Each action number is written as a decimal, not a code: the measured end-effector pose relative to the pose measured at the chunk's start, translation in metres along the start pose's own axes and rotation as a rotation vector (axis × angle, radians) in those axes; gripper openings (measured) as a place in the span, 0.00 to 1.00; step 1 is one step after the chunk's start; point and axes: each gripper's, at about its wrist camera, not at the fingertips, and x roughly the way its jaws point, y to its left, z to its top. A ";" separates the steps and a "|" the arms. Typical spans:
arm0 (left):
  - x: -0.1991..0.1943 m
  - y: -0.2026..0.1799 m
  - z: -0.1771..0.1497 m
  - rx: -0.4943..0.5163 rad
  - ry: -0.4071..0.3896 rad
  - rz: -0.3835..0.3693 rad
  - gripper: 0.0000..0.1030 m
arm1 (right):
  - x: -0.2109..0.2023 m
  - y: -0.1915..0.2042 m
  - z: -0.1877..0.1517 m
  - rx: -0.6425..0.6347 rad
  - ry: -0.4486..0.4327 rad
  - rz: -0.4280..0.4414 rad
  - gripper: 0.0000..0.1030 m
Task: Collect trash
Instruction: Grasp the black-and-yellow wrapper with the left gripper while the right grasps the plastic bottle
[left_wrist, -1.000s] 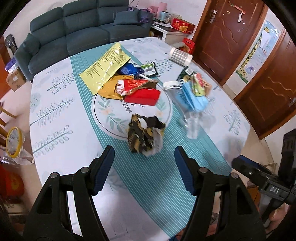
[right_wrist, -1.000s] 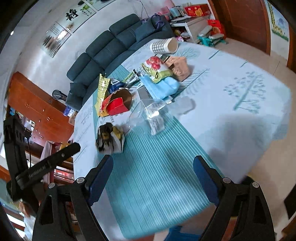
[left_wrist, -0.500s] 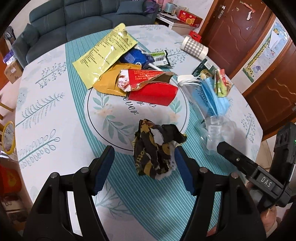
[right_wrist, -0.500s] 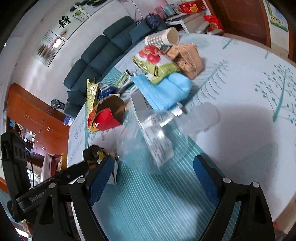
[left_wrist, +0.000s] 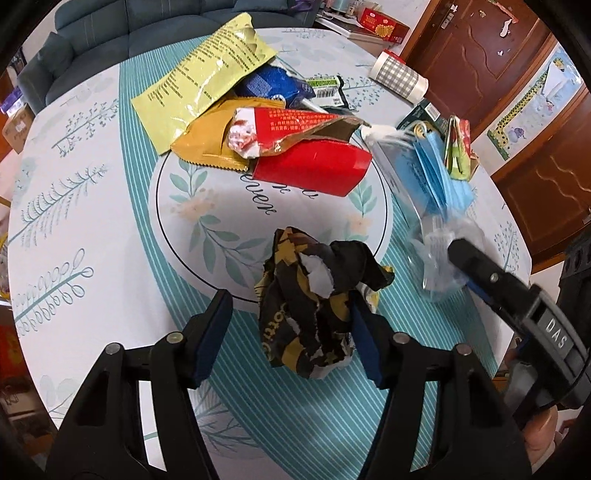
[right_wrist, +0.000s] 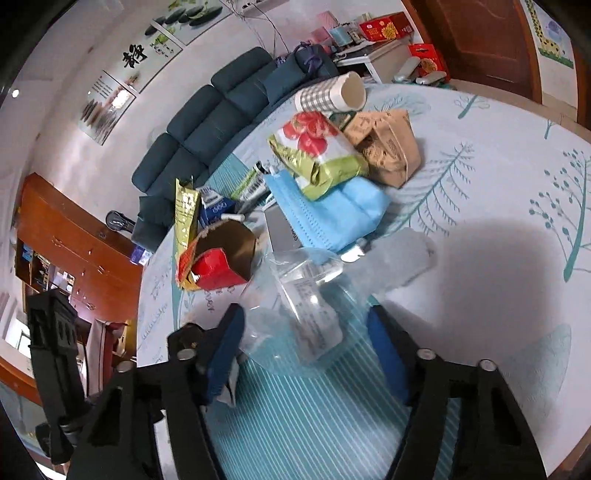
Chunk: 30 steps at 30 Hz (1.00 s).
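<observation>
- The left claw (left_wrist: 290, 332) is closing around a crumpled black-and-gold wrapper (left_wrist: 314, 302) on the counter (left_wrist: 92, 221); its right pad touches the wrapper, the left pad stands apart.
- The right claw (right_wrist: 306, 339) is closing around a clear plastic bag (right_wrist: 295, 306) lying just beside the blue face masks (right_wrist: 332, 214); whether its pads press is unclear.

The left claw (left_wrist: 290, 332) is closing around a crumpled black-and-gold wrapper (left_wrist: 317, 299) on the surface (left_wrist: 92, 221); the right claw (left_wrist: 461, 254) enters at 3 o'clock.
</observation>
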 end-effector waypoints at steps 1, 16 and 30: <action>0.001 0.001 0.000 -0.002 0.003 -0.004 0.56 | -0.001 0.000 0.002 0.001 -0.010 0.001 0.57; 0.005 -0.013 0.007 0.014 -0.005 -0.022 0.37 | 0.000 0.004 0.012 0.046 0.012 0.047 0.36; 0.003 -0.005 0.006 0.019 -0.013 -0.039 0.36 | -0.011 0.024 0.008 -0.296 0.059 -0.134 0.36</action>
